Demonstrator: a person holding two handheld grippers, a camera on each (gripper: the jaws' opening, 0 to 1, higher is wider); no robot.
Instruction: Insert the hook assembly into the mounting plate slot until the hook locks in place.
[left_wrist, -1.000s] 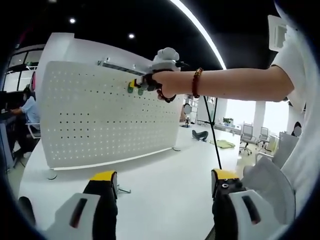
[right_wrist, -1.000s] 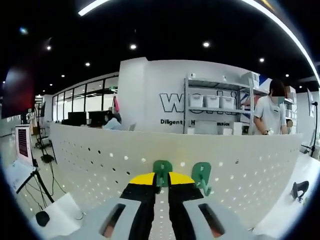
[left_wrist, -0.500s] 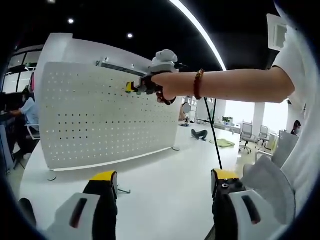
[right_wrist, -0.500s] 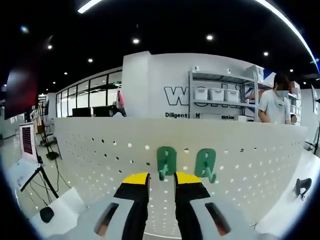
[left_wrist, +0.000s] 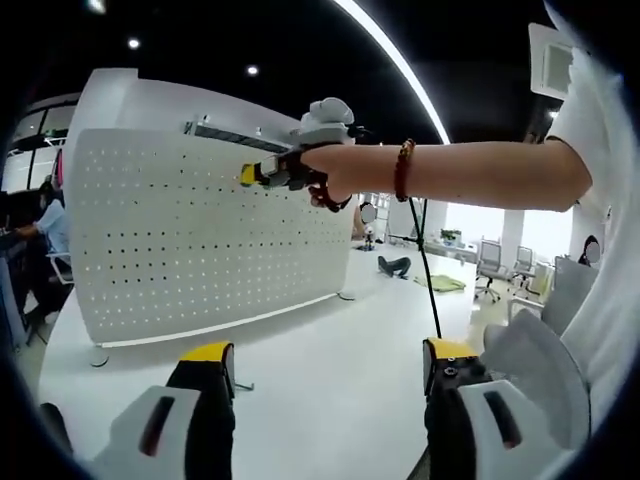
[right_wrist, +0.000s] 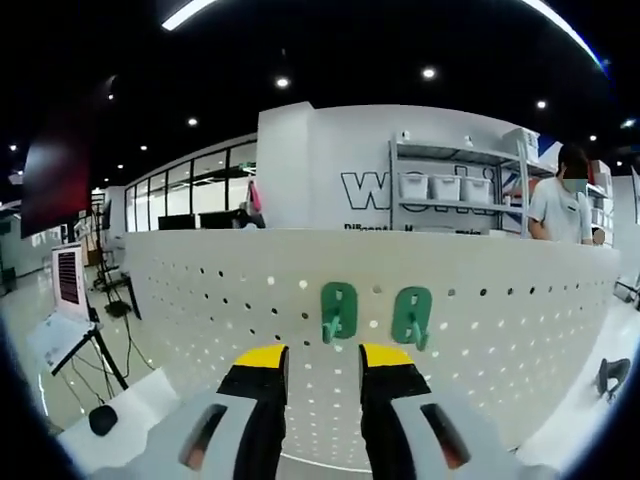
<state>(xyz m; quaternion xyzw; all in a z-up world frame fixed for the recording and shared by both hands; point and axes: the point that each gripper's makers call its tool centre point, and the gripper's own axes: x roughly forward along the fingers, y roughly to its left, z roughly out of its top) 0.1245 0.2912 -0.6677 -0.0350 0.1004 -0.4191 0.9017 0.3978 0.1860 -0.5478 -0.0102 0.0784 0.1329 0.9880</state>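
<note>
Backing off the pegboard (right_wrist: 480, 330), right tool (right_wrist: 322, 368) now stands apart and empty below two green hooks (right_wrist: 338, 311) left seated; left tool (left_wrist: 328, 372) idles apart over the worktop (left_wrist: 330, 340).

Two hooks (right_wrist: 338, 311) side by side on pegboard (right_wrist: 520, 340), apparently seated, shelving (right_wrist: 440, 190) behind, table (left_wrist: 330, 370) below

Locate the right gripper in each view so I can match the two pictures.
Left gripper view: the right gripper sits upper centre, held in a person's hand, with its yellow tips near the top of the white pegboard.
Right gripper view: the right gripper rises from bottom centre, jaws apart, just below two green hooks on the board.
Shared landmark: the white pegboard, which stands upright on the table in both.
</note>
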